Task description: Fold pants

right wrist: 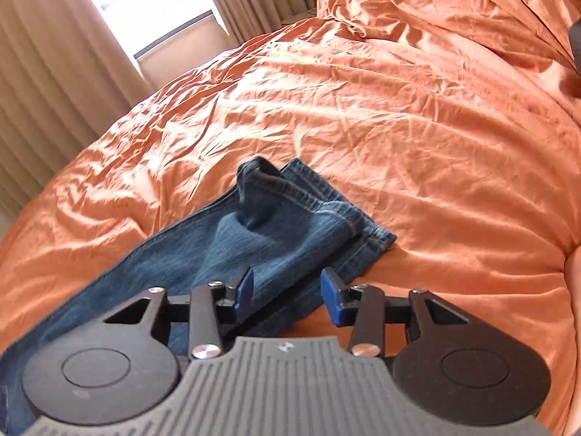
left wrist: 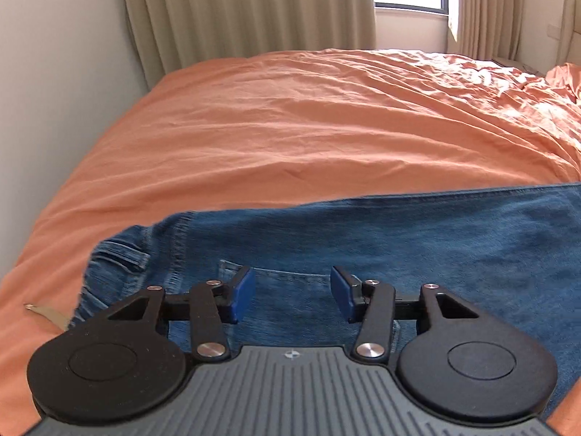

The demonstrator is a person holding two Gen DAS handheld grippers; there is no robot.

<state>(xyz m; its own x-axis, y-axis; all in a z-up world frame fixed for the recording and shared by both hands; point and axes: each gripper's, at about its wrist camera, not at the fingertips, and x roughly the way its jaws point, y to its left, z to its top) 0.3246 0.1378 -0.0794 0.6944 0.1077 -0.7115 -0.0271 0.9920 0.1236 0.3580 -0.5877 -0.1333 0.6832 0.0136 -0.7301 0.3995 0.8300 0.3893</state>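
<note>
Blue jeans (left wrist: pixel 399 232) are laid flat across a bed covered by an orange sheet (left wrist: pixel 290 120). The left hand-held gripper (left wrist: pixel 292 296) is held open above the waist end near a back pocket (left wrist: pixel 290 290). The right hand-held gripper (right wrist: pixel 287 296) is spread open, empty, over the leg hems (right wrist: pixel 326 210).

Blue denim pants (left wrist: pixel 399 239) lie stretched flat, legs stacked, hems rumpled.

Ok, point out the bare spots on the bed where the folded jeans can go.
Largest free patch: the orange bedspread between the jeans and the curtains. Right wrist view: more bare sheet beyond and right of the leg hems. Crowded: the near edge, where the jeans lie under the open left gripper and right gripper, and the bunched bedding at the head.
</note>
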